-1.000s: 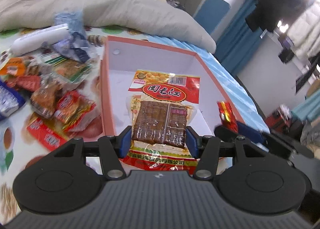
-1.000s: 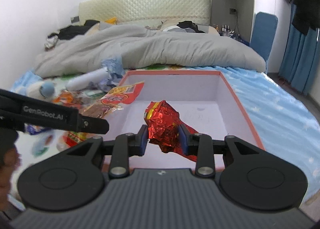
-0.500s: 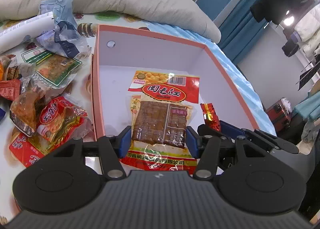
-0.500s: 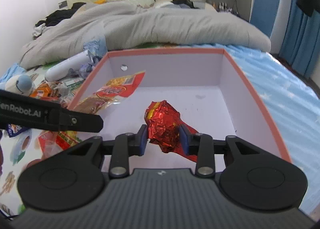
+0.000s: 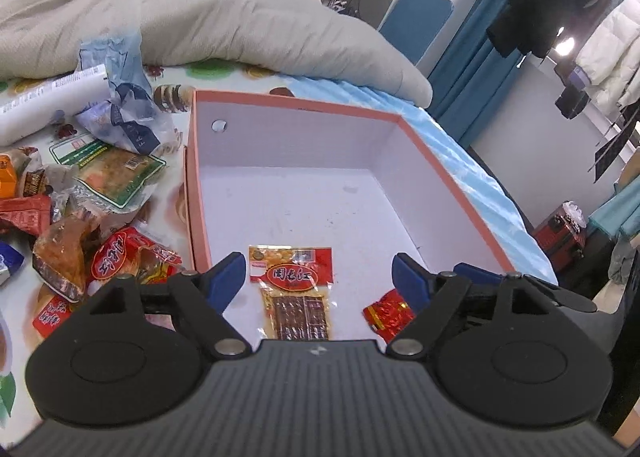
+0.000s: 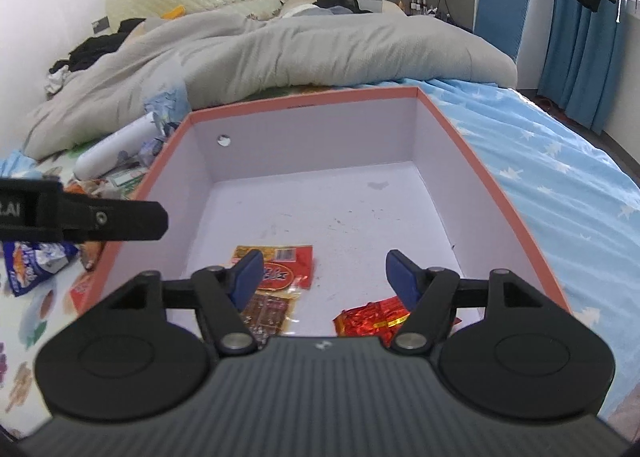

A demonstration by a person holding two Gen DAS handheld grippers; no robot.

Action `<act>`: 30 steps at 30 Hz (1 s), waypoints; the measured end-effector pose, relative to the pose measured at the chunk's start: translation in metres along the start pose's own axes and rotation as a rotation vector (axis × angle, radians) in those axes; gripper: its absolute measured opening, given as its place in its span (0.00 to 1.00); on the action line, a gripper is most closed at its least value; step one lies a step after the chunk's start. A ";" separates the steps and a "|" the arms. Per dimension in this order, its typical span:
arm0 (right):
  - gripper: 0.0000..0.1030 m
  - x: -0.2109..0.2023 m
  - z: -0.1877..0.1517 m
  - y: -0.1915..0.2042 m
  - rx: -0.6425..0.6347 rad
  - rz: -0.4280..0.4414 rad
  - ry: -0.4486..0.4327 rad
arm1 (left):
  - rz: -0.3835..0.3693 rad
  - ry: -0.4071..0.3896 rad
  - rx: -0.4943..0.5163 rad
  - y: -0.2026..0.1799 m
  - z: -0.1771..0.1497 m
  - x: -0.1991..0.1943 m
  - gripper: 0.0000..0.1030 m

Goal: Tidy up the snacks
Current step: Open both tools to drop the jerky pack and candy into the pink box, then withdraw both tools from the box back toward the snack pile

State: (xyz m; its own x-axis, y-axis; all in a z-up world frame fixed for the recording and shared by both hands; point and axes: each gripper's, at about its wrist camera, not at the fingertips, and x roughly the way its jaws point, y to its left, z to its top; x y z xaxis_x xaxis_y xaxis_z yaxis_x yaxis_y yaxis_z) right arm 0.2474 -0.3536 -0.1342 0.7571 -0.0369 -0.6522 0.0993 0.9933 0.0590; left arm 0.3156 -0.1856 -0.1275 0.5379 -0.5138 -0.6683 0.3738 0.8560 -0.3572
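Note:
An open orange box [image 5: 452,181] with a white inside lies on the bed; it also shows in the right wrist view [image 6: 460,141]. A red and clear tofu snack packet [image 5: 294,289] lies flat on the box floor near the front, also in the right wrist view [image 6: 276,289]. A red foil snack [image 5: 388,315] lies to its right, also in the right wrist view [image 6: 372,321]. My left gripper [image 5: 320,277] is open and empty above the packet. My right gripper [image 6: 326,273] is open and empty above both snacks.
Several loose snack packets [image 5: 100,185] lie on the bed left of the box, with a white tube [image 5: 48,101] and crumpled blue wrapper [image 5: 120,105]. A grey duvet [image 5: 200,17] lies behind. The left gripper's arm [image 6: 80,213] crosses the right wrist view's left side.
Both grippers opened. The tofu packet and the red foil snack dropped out and now lie on the box floor. Both grippers pulled back a little.

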 end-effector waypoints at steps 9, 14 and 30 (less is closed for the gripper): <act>0.68 -0.052 -0.004 0.012 0.007 0.040 -0.062 | 0.015 -0.050 -0.002 -0.012 -0.022 -0.062 0.81; 0.68 -0.081 -0.014 0.020 0.004 0.057 -0.093 | 0.035 -0.080 -0.002 -0.014 -0.040 -0.099 0.81; 0.68 -0.157 -0.037 0.047 0.013 0.099 -0.194 | 0.136 -0.154 0.004 -0.015 -0.098 -0.207 0.81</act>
State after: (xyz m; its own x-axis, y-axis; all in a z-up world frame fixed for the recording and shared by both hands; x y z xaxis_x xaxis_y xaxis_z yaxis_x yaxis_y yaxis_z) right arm 0.1090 -0.2971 -0.0571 0.8735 0.0395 -0.4853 0.0253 0.9917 0.1264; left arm 0.1246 -0.0862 -0.0475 0.6931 -0.3961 -0.6023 0.2927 0.9181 -0.2671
